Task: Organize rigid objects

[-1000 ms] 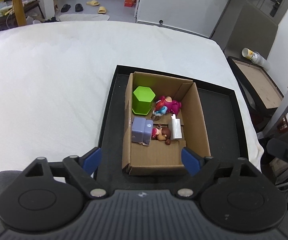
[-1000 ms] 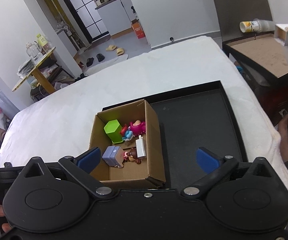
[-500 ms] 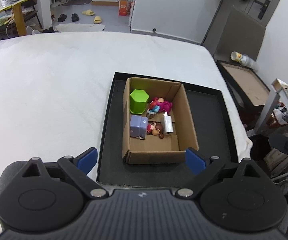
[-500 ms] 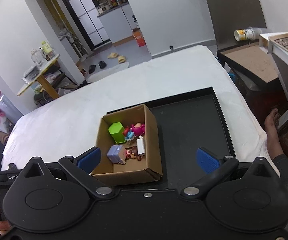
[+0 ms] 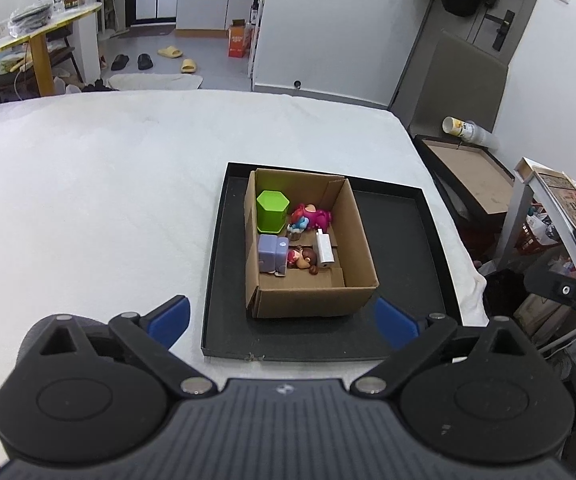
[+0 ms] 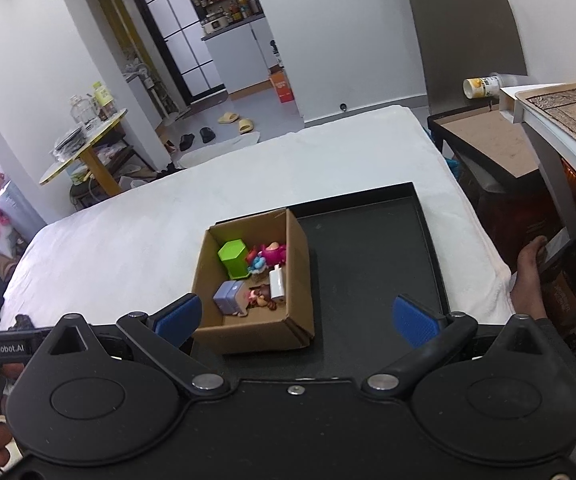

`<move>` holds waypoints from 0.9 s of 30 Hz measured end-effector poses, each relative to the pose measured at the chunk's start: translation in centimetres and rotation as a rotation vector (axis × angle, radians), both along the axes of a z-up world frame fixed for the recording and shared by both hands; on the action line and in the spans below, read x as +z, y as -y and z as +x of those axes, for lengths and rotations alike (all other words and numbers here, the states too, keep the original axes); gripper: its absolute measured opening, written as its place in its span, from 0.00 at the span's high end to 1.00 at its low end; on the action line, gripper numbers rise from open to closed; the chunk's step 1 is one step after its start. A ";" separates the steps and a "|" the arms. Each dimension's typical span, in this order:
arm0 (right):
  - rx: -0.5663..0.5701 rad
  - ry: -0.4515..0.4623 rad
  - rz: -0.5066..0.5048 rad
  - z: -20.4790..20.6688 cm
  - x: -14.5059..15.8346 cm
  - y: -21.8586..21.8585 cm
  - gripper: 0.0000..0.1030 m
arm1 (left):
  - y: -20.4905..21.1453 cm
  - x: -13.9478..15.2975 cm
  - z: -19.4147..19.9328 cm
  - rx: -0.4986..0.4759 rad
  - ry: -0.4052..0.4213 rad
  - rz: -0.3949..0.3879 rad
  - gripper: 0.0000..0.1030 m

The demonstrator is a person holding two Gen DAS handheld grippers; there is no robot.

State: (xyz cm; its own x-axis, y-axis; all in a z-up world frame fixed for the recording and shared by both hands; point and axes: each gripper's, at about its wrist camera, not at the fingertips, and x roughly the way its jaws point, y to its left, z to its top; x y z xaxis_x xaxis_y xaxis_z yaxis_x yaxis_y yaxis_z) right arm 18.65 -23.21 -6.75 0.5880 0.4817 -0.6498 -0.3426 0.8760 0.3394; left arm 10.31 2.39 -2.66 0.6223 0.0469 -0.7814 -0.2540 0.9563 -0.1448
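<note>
My left gripper [image 5: 282, 318], jaws just spread wide, and right gripper [image 6: 297, 318] both gape empty above the cardboard box [image 5: 311, 300].

Hiding the near edge of the black tray [image 6: 367, 240] behind the right claw [image 6: 295, 318]. Lying too small to tell: toys [image 5: 307, 216] in the cardboard box [image 5: 359, 240].

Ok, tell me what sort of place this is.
Probably a lived-in home, a small flat. Slippers lie on the floor by a doorway, a kitchen shelf crowded with jars and appliances shows behind, and a side table holds bottles. The work surface looks like a bed.
</note>
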 end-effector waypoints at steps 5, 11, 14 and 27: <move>0.023 -0.001 -0.006 -1.7 0.3 -0.2 0.00 | 0.7 0.7 -1.8 -0.033 0.017 0.015 0.04; 0.031 0.008 -0.038 -3.4 0.7 -0.5 0.00 | 1.3 0.8 -3.7 -0.031 0.034 0.019 0.04; 0.029 0.016 -0.041 -4.1 1.1 -0.5 0.00 | 1.5 1.1 -4.7 -0.039 0.045 0.018 0.04; 0.073 0.079 -0.063 -8.8 3.2 -1.6 0.00 | 2.8 2.6 -8.2 -0.096 0.106 0.031 0.04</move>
